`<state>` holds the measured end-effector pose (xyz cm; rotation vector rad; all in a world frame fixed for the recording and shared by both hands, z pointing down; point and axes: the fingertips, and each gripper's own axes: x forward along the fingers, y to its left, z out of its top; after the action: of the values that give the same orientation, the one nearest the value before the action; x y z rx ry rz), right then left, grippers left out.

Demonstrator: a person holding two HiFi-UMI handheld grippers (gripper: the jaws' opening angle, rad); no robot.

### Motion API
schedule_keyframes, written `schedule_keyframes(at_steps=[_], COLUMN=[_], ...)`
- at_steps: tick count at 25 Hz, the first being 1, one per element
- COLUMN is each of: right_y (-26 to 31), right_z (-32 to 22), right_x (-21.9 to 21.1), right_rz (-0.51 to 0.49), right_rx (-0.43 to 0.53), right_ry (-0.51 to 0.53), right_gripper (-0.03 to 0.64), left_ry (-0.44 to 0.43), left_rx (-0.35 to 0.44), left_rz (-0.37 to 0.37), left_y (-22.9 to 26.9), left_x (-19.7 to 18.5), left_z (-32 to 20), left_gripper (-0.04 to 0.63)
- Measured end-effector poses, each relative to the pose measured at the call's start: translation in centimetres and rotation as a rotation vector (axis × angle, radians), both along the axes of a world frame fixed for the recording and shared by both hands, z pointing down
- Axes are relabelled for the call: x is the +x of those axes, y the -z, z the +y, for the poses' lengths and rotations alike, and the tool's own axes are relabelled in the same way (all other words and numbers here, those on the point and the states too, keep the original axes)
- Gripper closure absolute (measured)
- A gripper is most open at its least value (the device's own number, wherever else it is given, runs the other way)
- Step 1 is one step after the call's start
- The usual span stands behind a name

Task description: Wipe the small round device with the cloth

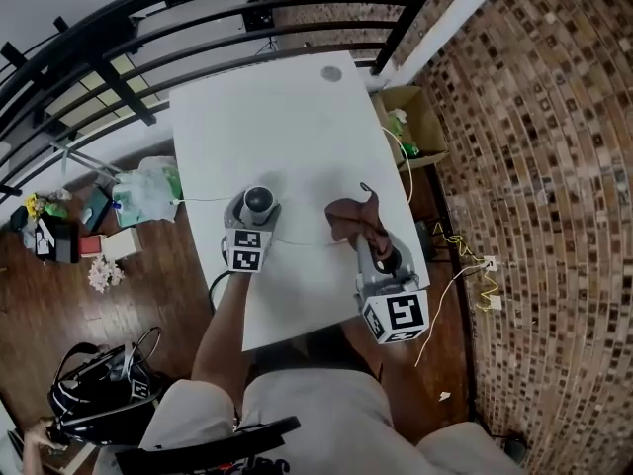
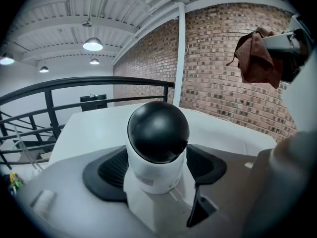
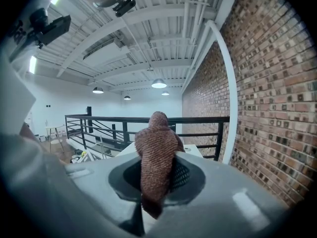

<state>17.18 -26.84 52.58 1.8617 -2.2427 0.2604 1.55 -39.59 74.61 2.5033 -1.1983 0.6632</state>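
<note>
The small round device (image 1: 259, 200) has a white body and a black dome (image 2: 158, 130). It stands upright between the jaws of my left gripper (image 1: 256, 216), over the near middle of the white table (image 1: 287, 127). The black pads (image 2: 106, 170) lie against both sides of its white body. My right gripper (image 1: 382, 255) is shut on a reddish-brown cloth (image 1: 356, 220) that bunches up out of the jaws (image 3: 154, 155). It hovers to the right of the device, apart from it. In the left gripper view the cloth (image 2: 255, 56) hangs at the upper right.
A black railing (image 1: 198, 28) runs behind the table's far edge. An open cardboard box (image 1: 415, 122) stands at the right, below a brick wall (image 1: 534, 166). Bags and small items (image 1: 138, 191) lie on the floor at left. A thin cable (image 1: 406, 171) trails off the table's right edge.
</note>
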Motion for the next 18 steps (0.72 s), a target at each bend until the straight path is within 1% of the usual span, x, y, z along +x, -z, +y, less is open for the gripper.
schedule_keyframes(at_steps=[1, 7, 13, 14, 18], right_y=[0.1, 0.4, 0.0, 0.1, 0.3], right_z=[0.0, 0.0, 0.0, 0.0, 0.2], right_x=[0.1, 0.3, -0.1, -0.1, 0.2], right_rz=[0.001, 0.008, 0.001, 0.001, -0.007], right_rx=[0.002, 0.003, 0.0, 0.001, 0.006], right_ry=[0.0, 0.004, 0.024, 0.028, 0.03], right_gripper=[0.586, 0.586, 0.586, 0.586, 0.586], left_ry=[0.005, 0.002, -0.018, -0.02, -0.03], left_rx=[0.0, -0.011, -0.036, -0.04, -0.059], left_rz=[-0.002, 0.009, -0.004, 0.002, 0.068], left_y=[-0.1, 0.1, -0.1, 0.0, 1.2], left_x=[-0.1, -0.3, 0.0, 0.0, 0.2], left_z=[-0.1, -0.2, 0.0, 0.1, 0.9], left_gripper=[0.218, 0.222, 0.225, 0.227, 0.227])
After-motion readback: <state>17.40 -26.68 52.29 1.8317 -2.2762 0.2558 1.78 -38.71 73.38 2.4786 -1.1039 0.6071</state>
